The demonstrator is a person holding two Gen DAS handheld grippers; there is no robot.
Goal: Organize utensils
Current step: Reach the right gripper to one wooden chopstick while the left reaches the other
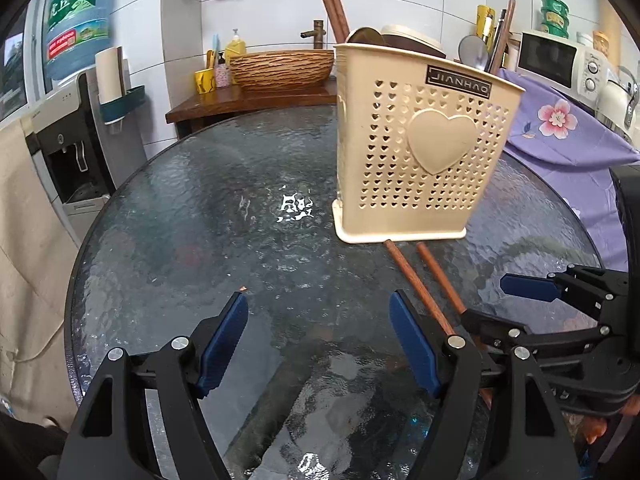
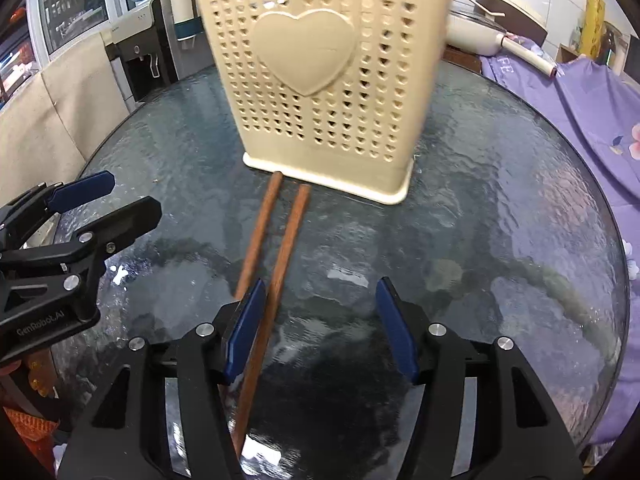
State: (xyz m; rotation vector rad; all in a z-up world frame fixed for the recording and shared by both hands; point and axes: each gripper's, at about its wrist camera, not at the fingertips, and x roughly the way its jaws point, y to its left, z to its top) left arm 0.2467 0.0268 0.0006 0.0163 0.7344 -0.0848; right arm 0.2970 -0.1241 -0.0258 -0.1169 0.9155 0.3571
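Chopsticks stand in the utensil holder; left tool and right tool gape empty.

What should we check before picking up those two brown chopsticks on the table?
1. Right gripper open: ok.
2. Left gripper open and empty: ok.
3. Both chopsticks between the right gripper's fingers: not ok; one lies at or under the left finger.
4. Chopsticks side by side on the glass table, tips near the holder: ok.
5. Holder upright: ok.
6. Room inside the holder: cannot tell.
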